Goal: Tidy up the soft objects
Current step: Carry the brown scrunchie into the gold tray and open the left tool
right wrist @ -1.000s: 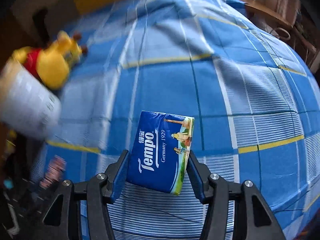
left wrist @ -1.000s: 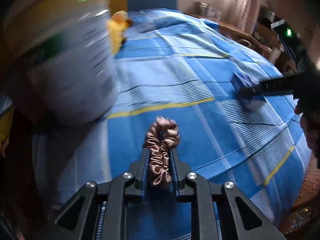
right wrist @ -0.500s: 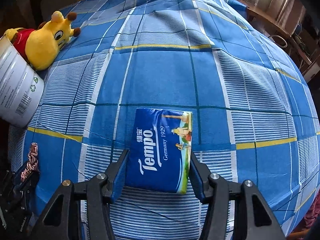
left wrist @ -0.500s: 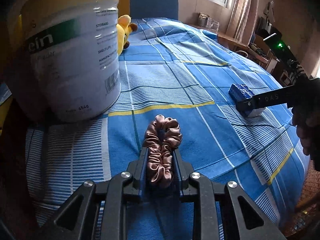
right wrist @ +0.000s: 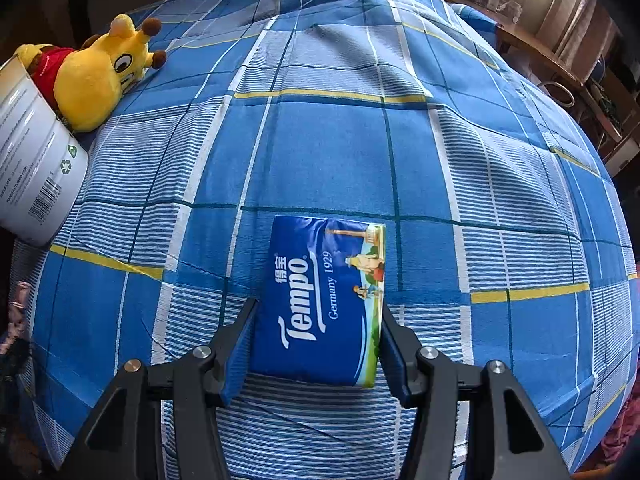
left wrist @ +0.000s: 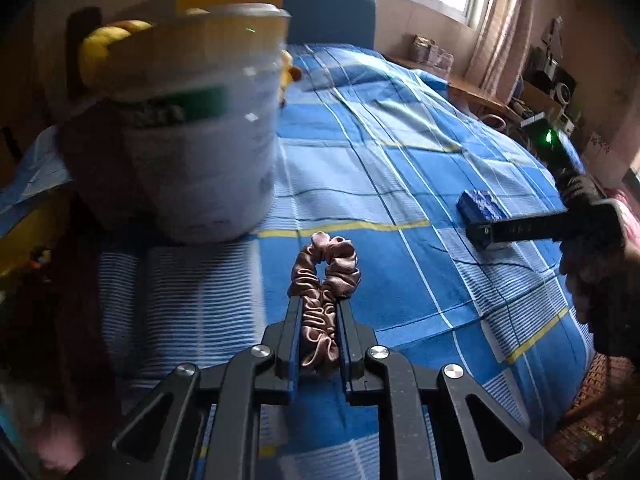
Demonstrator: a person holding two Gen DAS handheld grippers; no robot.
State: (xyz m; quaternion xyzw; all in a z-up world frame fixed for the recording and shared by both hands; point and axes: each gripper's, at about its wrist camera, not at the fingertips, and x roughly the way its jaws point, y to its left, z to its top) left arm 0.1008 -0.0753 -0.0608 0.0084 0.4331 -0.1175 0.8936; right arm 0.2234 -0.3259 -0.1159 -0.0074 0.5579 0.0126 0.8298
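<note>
1. Your left tool point(left wrist: 319, 316) is clenched on the pink satin scrunchie point(left wrist: 325, 280); its jaws have just been closing, and the fabric is bunched tight between them, with the free loop sticking out past the tips above the blue checked bed point(left wrist: 400, 168).

2. Your right tool point(right wrist: 316, 320) grasps the blue Tempo tissue pack point(right wrist: 324, 300) by its long sides, the pack sitting low over the bed; from the left wrist view the same pack point(left wrist: 478, 204) appears at or just above the cover, well apart from the scrunchie.

3. The step in hand looks like the carry: both soft items are gripped and neither is yet put away.

4. The white canister point(left wrist: 208, 120) stands just beyond the scrunchie at the bed's near corner, its mouth upward, with the yellow plush giraffe point(right wrist: 96, 76) lying against its far side. The canister is the likely place for the items, though the task does not name one.

5. If so, your next move calls for raising the scrunchie clear of the canister's rim before you let go, since the tall wall stands between the tool and the opening.

6. Keep your right hand point(left wrist: 596, 264) low and out of the way until the left is clear; whether the pack fits beside the scrunchie you cannot yet tell.
</note>
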